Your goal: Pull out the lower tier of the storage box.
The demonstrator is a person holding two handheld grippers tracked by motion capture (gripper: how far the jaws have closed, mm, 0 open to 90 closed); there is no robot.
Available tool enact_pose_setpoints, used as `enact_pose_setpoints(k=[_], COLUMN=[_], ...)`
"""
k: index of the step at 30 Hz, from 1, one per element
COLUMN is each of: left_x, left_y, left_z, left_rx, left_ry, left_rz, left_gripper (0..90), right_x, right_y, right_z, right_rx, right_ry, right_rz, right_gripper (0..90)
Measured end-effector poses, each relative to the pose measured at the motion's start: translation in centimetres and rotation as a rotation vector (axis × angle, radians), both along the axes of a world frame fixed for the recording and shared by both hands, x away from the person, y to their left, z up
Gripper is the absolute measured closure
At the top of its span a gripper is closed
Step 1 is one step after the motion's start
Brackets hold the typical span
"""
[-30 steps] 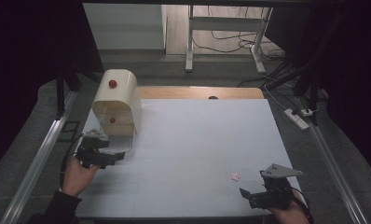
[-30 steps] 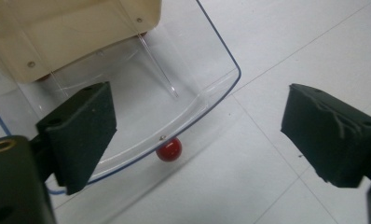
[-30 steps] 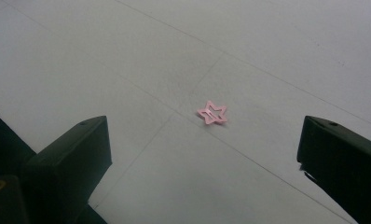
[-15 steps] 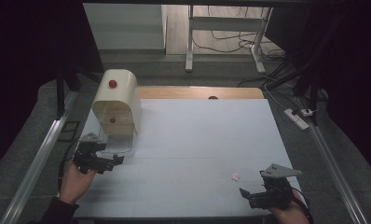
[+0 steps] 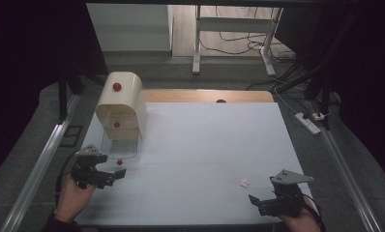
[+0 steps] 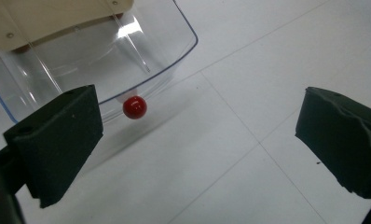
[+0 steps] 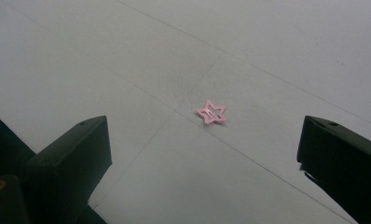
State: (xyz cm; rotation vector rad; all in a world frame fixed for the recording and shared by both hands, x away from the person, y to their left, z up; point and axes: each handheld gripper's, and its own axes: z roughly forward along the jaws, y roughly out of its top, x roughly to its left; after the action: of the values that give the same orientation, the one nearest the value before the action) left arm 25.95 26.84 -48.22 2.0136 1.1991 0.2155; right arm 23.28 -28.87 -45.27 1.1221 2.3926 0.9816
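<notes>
A: Since the pink star clip (image 7: 211, 112) is lying flat on the white bench (image 5: 205, 159), just ahead of the right gripper (image 7: 204, 154), how is it going to handle?

B: I'm judging it as very light, thin and stiff, probably slick metal or plastic. With so little height to catch, the pads are likely going to skate off its top. I'd be taking it across two opposite points, edge on, with the jaws pressed low to the bench.

A: And the right gripper is standing wide open?

B: Yes, jaws far apart, nothing between them, the clip lying centred in the gap but farther out.

A: What about the other side?

B: The left gripper (image 5: 114, 175) is also gaping wide and empty, and it's facing the red knob (image 6: 134, 107) of the clear drawer (image 6: 104, 56), which is standing pulled out from the cream cabinet (image 5: 122, 106). That knob is round, hard and smooth, so a centred pinch is suiting it best.
</notes>
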Motion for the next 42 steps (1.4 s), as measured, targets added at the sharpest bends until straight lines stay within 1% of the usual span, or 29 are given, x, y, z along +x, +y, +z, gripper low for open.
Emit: enact_pose_setpoints(k=[10,18,42], left_x=[-1.4,-2.3,-4.2], left_y=[0.4,0.7,1.3], left_z=[-0.1,-0.2,-0.3], left_rx=[-0.019,-0.03,-0.033], left_ry=[0.007,0.013,0.011], left_rz=[-0.002,0.0,0.006], left_gripper=[0.5,0.2,0.0], right_x=[0.0,0.0,0.0], right_y=[0.0,0.0,0.0], right_z=[0.0,0.0,0.0], right_rx=[-0.001,0.0,-0.001], right_ry=[0.0,0.001,0.002], right_rz=[-0.001,-0.002,-0.002], right_gripper=[2.7,2.7,2.7])
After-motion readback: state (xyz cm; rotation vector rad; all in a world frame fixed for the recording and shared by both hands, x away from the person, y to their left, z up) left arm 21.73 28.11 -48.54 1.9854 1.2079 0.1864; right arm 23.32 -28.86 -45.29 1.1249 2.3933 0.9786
